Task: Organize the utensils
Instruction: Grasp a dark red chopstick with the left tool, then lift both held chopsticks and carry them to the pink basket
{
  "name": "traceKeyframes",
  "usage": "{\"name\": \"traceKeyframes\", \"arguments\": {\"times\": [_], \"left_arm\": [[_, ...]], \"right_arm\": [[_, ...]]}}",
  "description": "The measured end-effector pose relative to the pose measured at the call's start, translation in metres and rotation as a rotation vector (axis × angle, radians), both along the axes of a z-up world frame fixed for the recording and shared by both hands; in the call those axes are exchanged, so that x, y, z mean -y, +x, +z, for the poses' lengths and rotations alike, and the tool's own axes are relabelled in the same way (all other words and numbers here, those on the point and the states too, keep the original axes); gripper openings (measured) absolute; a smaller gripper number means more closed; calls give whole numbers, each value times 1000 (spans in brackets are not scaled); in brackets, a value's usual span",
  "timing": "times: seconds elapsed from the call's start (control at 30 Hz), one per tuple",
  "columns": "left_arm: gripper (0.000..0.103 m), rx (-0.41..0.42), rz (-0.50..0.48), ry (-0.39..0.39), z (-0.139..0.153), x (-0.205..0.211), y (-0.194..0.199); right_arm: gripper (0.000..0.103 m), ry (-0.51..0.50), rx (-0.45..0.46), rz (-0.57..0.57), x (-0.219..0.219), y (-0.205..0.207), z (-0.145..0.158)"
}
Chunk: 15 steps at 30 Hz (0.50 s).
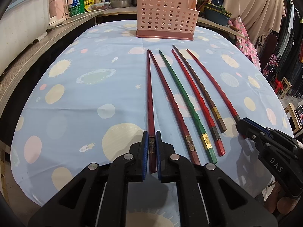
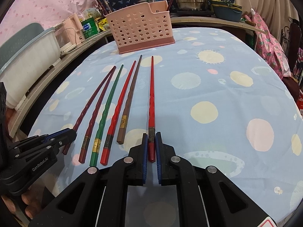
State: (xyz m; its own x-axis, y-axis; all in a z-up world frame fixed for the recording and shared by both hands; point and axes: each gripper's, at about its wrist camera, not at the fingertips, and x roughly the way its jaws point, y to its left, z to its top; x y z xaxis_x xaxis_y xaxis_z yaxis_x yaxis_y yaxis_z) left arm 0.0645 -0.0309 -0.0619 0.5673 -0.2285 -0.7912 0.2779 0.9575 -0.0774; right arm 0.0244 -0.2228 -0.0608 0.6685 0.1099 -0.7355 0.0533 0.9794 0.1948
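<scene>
Chopsticks (image 1: 186, 102) lie fanned; each outermost one sits clamped in a gripper (image 1: 151, 141).

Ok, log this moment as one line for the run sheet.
left gripper: shut on dark red chopstick | right gripper: shut on bright red chopstick | four chopsticks loose on cloth | pink holder: not yet loaded

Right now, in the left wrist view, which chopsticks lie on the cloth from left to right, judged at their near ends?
Dark red chopstick in the left claw → second dark red chopstick → green chopstick → bright red chopstick → brown chopstick → red chopstick in the right claw.
</scene>
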Motion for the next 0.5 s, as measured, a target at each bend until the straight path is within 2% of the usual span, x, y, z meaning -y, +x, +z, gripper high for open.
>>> {"name": "traceKeyframes", "arguments": {"times": [0.5], "left_arm": [[7,-17,2,-35,8,-5,1]], "right_arm": [[7,17,4,-12,5,-1,5]]}}
